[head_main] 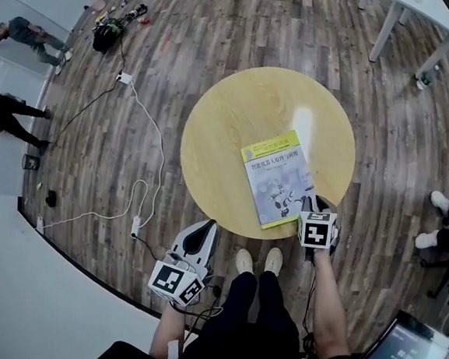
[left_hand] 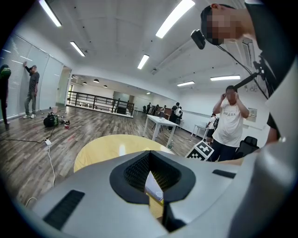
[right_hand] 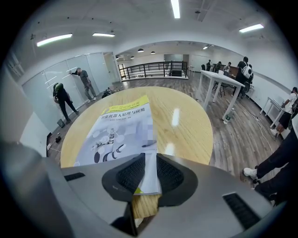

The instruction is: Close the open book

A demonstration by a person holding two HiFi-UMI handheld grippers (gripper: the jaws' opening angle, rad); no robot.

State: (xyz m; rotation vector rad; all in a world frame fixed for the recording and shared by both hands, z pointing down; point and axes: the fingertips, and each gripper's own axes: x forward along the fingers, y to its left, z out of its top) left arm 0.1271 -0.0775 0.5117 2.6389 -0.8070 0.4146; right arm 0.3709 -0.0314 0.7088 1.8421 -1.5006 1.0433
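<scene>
Off the near left rim of the table, the left hand-held gripper hangs over the wooden floor, its jaws pressed together at the tips and empty. On the table's right half the book lies flat with its cover up, so the closing looks done. The book's near corner sits at the rim, between the slightly parted jaws of the right hand-held gripper, which do not seem to clamp it. What is left, I judge, is only to draw back off that corner. Bare table top lies left of and beyond the book, with open floor past the rim.
</scene>
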